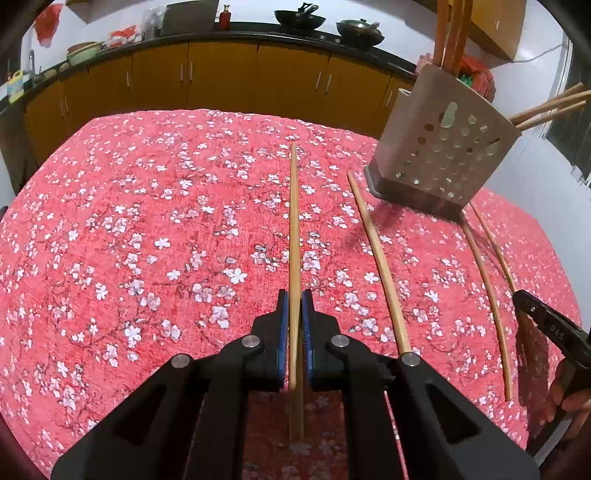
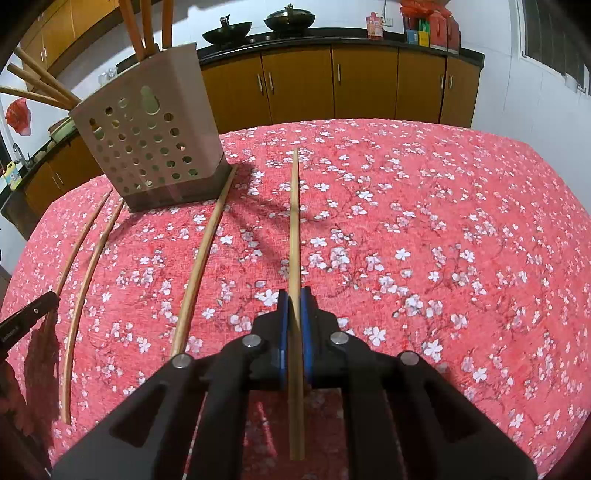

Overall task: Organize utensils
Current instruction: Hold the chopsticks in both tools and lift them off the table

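My left gripper (image 1: 294, 295) is shut on a wooden chopstick (image 1: 294, 221) that points forward over the red flowered tablecloth. My right gripper (image 2: 294, 293) is shut on another chopstick (image 2: 294, 221) the same way. A beige perforated utensil holder (image 1: 443, 147) stands at the right in the left wrist view and at the left in the right wrist view (image 2: 147, 140), with several chopsticks standing in it. Three loose chopsticks lie on the cloth by the holder: one (image 2: 201, 258) nearest my right gripper, two (image 2: 83, 288) further left.
The table (image 1: 147, 221) wears a red cloth with white blossoms. Behind it run yellow cabinets (image 2: 332, 85) under a dark counter with woks (image 1: 299, 18) and bottles. The right gripper's tip shows at the right edge of the left wrist view (image 1: 532, 306).
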{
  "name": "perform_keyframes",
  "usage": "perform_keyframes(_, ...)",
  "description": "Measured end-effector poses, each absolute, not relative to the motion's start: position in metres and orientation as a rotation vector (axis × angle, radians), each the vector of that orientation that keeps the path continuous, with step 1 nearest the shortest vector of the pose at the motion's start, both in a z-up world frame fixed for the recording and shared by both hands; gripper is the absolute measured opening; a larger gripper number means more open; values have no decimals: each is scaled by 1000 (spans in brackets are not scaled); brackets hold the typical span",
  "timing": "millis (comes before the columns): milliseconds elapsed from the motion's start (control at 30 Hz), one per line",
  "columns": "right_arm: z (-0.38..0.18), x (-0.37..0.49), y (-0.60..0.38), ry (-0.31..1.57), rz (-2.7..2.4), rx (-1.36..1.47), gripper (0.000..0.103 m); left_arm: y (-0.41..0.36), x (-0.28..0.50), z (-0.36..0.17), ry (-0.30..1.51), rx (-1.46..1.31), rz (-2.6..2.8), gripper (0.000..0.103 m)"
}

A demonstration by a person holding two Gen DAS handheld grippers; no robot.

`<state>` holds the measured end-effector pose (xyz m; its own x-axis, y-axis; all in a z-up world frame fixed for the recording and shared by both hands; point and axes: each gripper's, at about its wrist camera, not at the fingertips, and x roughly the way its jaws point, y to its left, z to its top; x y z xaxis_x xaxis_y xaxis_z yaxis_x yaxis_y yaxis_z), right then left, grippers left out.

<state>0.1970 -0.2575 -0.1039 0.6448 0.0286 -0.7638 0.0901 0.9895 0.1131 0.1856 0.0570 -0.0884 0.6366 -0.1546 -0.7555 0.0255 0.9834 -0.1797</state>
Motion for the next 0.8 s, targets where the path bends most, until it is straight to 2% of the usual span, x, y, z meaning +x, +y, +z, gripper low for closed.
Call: perform_keyframes(800, -104, 196, -259, 870, -27, 168, 8, 59, 183, -88, 873, -212, -118, 9)
